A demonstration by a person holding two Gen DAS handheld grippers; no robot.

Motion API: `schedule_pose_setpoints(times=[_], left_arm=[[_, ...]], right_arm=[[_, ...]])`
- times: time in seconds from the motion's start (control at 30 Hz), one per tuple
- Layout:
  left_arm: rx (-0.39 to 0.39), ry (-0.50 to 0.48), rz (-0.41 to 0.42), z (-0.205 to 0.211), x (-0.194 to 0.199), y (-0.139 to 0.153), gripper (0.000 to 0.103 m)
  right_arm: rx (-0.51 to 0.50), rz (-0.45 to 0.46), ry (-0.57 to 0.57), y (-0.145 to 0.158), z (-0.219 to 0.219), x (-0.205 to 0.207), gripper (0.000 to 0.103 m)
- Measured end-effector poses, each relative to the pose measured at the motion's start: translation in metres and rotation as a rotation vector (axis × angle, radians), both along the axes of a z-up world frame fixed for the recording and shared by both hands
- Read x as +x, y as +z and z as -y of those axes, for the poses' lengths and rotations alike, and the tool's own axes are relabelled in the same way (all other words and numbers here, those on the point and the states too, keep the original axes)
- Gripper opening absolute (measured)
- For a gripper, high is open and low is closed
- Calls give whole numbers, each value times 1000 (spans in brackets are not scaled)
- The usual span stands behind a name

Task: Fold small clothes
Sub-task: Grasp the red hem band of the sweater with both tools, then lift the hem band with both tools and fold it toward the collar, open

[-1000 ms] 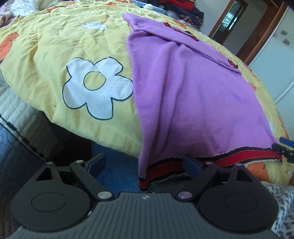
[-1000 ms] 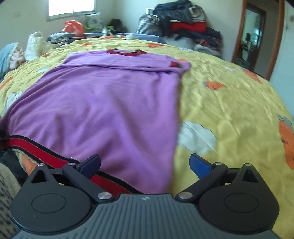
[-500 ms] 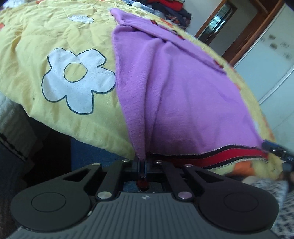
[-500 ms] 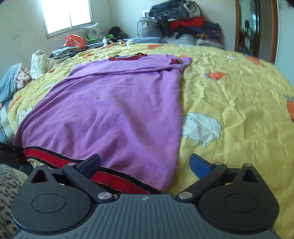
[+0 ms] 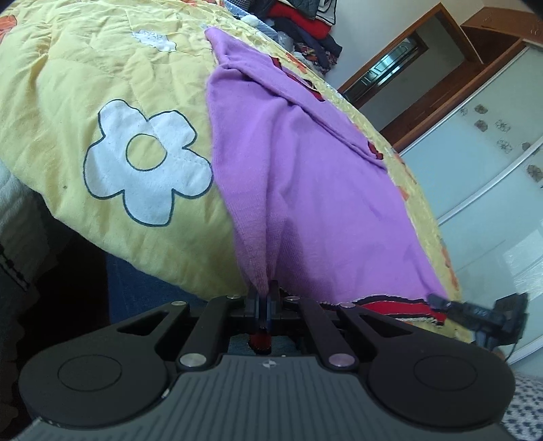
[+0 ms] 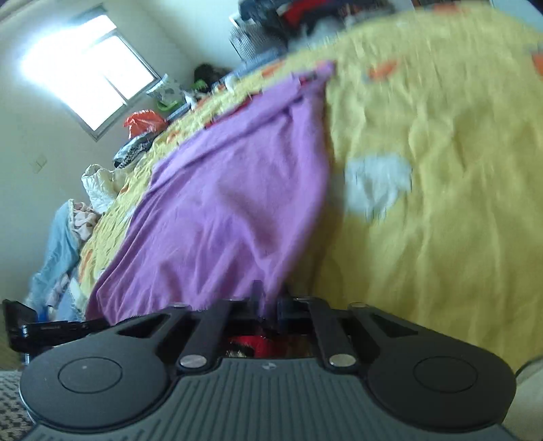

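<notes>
A purple shirt (image 5: 305,176) with a red and black striped hem (image 5: 393,307) lies spread on a yellow quilt (image 5: 101,68). My left gripper (image 5: 263,300) is shut on the shirt's near left hem corner, and the cloth rises in a pinched fold from its jaws. In the blurred right wrist view the same purple shirt (image 6: 230,203) runs away over the quilt (image 6: 441,169). My right gripper (image 6: 268,305) is shut on the near right hem corner, with red trim bunched behind its jaws. The right gripper (image 5: 475,310) also shows at the left view's right edge.
The bed's edge drops off just below both grippers. A white flower patch (image 5: 142,163) marks the quilt left of the shirt. Piled clothes (image 5: 305,27) sit at the bed's far end. A doorway (image 5: 390,64) and white wardrobe doors (image 5: 492,163) stand to the right; a window (image 6: 88,68) is on the far wall.
Both grippers went from open to shut on the shirt's hem corners, the left first and the right just now. The right view has rolled and blurred, and the cloth is bunched at each jaw.
</notes>
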State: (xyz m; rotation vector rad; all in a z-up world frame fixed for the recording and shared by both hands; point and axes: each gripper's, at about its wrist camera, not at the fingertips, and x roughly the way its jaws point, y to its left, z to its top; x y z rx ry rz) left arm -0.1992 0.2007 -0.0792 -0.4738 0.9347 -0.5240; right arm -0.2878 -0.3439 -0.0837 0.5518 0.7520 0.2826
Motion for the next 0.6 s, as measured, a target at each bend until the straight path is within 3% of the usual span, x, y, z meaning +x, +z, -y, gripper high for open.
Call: schedule_pose_setpoints(times=[0.1,0.23,0.43,0.6], left_arm=[[-37,-3,-8,-3,1,2,2],[-92,-7,2,-8,3,13,2],[-194,-1,20,-15,11,31,1],[-246,17,-6,-23,16,28,1]], right_arm=[[77,7,0,-7,6,-5,5],[99,74,-9,6,8,-15,4],[76,198,-23,41,7,-16,3],[49,268,-62,44,3,-17,3]])
